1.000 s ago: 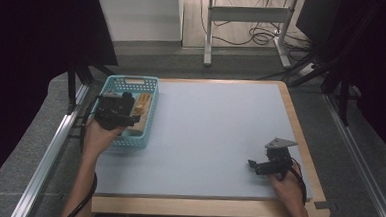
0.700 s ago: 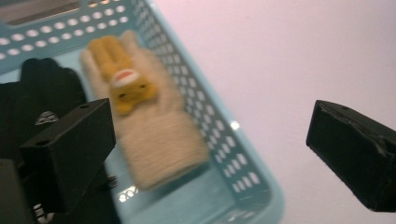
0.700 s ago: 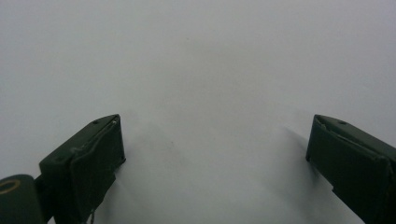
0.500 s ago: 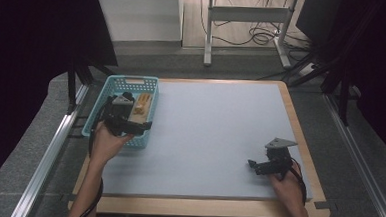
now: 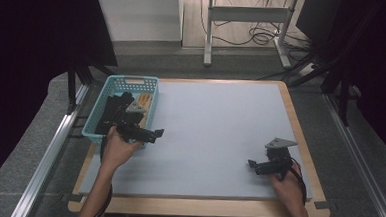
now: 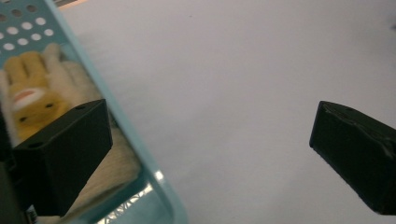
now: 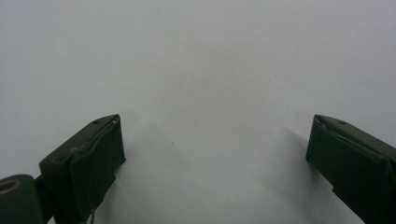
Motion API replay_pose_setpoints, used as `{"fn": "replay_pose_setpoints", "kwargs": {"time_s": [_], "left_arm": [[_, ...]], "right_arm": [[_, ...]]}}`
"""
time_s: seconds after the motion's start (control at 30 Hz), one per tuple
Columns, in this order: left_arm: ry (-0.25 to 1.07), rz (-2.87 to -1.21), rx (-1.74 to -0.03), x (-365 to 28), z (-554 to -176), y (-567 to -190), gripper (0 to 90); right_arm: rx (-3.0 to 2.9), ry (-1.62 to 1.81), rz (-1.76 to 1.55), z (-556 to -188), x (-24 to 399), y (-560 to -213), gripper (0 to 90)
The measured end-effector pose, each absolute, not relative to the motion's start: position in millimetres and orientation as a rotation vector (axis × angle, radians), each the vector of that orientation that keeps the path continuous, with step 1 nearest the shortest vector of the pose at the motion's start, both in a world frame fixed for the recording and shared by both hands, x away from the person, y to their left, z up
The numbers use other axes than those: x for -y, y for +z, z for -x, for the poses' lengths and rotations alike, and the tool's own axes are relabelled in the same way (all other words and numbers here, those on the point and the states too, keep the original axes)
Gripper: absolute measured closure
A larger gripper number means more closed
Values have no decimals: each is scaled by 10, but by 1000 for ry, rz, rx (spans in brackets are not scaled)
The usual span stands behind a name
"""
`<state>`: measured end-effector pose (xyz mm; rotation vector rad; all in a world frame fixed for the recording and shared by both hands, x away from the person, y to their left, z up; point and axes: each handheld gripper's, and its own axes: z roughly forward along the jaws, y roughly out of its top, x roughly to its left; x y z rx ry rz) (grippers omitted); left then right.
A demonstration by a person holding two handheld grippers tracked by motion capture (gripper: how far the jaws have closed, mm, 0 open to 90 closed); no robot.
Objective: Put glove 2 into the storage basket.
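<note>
Left tool point(image 5: 155, 133) held wide open, empty, beside perforated turquoise plastic basket point(image 5: 113, 87), yellow plush toy point(image 6: 28, 100) alongside; right tool point(image 5: 252, 165) parked open, empty.

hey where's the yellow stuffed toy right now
The yellow stuffed toy lies inside the blue basket at the table's left edge. In the left gripper view it sits behind the open left gripper, just over the basket's rim.

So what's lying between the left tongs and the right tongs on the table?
Nothing: in the high view, only bare pale grey tabletop separates the left tongs from the right tongs.
</note>
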<state>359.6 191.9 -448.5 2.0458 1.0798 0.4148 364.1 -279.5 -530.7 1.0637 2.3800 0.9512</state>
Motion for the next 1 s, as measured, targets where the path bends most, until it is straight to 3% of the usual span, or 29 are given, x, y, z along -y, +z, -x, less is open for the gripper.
{"fn": "replay_pose_setpoints", "kwargs": {"time_s": [1.0], "left_arm": [[390,-2077,-911,-1315,-3398,-4667,0]], "right_arm": [[-2380,952,-1064,-3640,2794,-5307,39]]}}
